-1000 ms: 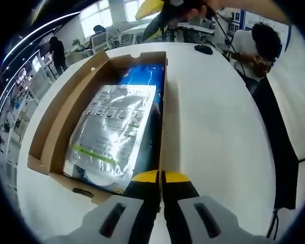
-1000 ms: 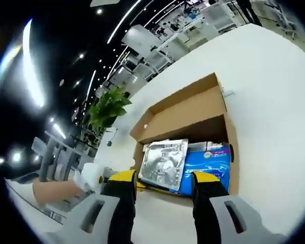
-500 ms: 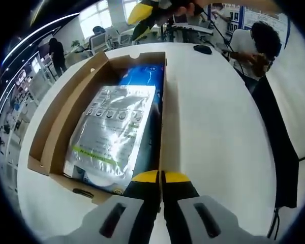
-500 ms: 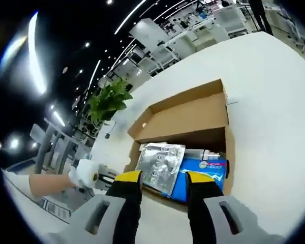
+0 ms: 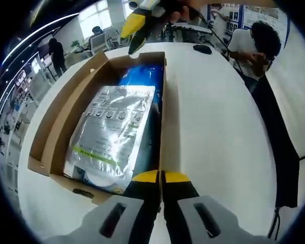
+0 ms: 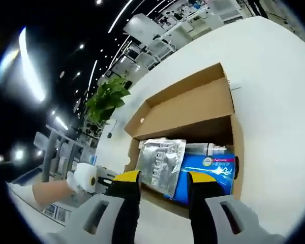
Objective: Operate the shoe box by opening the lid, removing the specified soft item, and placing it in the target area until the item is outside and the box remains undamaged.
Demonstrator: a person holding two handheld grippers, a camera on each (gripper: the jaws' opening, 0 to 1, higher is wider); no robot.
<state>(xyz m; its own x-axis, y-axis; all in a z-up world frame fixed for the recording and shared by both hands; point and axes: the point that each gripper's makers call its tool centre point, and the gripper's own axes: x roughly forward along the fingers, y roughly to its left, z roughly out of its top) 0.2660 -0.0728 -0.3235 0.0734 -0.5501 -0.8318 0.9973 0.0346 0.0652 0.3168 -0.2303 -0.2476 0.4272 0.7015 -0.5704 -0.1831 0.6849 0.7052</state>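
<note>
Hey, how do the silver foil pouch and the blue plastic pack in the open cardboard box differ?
The silver foil pouch is shiny metallic with small printed icons; the blue plastic pack is bright blue with white print. The pouch lies on top, fully exposed; the blue pack sits beneath, mostly covered. Both lie flat inside the open cardboard box.

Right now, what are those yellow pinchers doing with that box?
A person holds a gripper in each hand over an open brown cardboard shoe box on a white table. The lid is already folded back. Inside lie a shiny silver foil pouch on a blue plastic pack. The left gripper is shut at the box's near edge. The right gripper is open, aimed at the pouch. Nothing has been taken out yet.
</note>
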